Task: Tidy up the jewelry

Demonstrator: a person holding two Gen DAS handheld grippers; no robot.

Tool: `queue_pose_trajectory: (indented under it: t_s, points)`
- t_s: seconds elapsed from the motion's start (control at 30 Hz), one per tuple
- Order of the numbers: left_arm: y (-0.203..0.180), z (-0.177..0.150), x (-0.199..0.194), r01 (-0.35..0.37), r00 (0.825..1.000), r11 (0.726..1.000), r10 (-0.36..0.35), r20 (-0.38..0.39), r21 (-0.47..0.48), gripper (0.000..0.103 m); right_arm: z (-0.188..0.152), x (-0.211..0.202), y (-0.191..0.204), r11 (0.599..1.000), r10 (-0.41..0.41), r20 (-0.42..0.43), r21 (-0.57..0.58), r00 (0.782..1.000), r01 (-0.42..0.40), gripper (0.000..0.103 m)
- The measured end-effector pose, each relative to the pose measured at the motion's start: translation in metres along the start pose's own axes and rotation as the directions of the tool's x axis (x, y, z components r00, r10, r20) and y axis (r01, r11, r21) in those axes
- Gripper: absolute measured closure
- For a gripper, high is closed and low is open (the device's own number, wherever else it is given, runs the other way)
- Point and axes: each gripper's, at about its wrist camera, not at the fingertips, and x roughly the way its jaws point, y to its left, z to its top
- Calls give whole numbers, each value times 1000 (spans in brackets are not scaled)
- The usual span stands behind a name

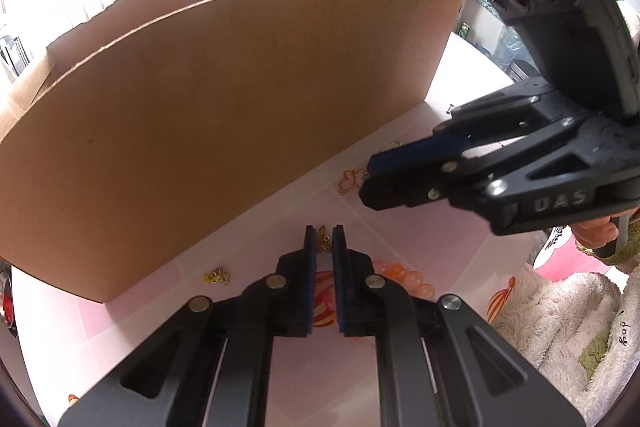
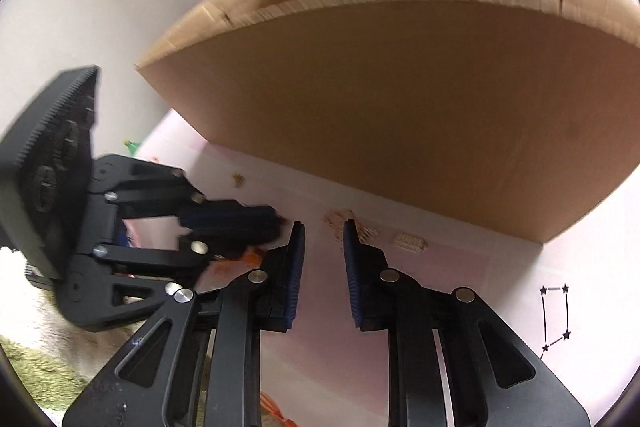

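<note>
**While the gold charm sits between the left jaws**

Since the left gripper point(image 1: 323, 239) has its jaws nearly closed around the little gold charm point(image 1: 323, 241), squeeze softly and lift straight up. The right gripper point(image 2: 323, 231) is open above the heart pendant point(image 1: 352, 181). Both pieces lie on the pink mat point(image 1: 420, 239) beside the cardboard box point(image 1: 224, 99), where they likely belong.

We cannot see the floor of the cardboard box point(image 1: 224, 99); its near wall hides it. The left gripper point(image 1: 324, 239) covers part of the orange bead bracelet point(image 1: 404, 277). In the right wrist view the gold pieces point(image 2: 356, 231) by the box blur past naming, and the left gripper smears.
</note>
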Motion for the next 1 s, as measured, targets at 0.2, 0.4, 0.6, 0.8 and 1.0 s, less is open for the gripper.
queue_pose_trajectory:
  t_s: [0.2,0.4,0.6,0.8,1.0]
  points:
    - [3,-1,-2,-4,1000,1000,4,5,2,95,-7,-10,-7,998,-35,-10,52,999,35,85]
    - [5,-2,-5,-4,1000,1000,4,11,4,95,-15,-25,-12,992,-90,-22,84,996,91,85]
    - [6,-3,-5,-2,1000,1000,2,12,-2,95,-11,-27,-2,995,-96,15,42,995,95,84]
    - [6,-2,-4,2,1000,1000,-2,12,-3,95,1,-16,19,984,-146,51,-99,988,151,73]
    - [6,-2,-4,3,1000,1000,-3,12,-3,95,11,2,32,963,-163,38,-212,986,167,73]
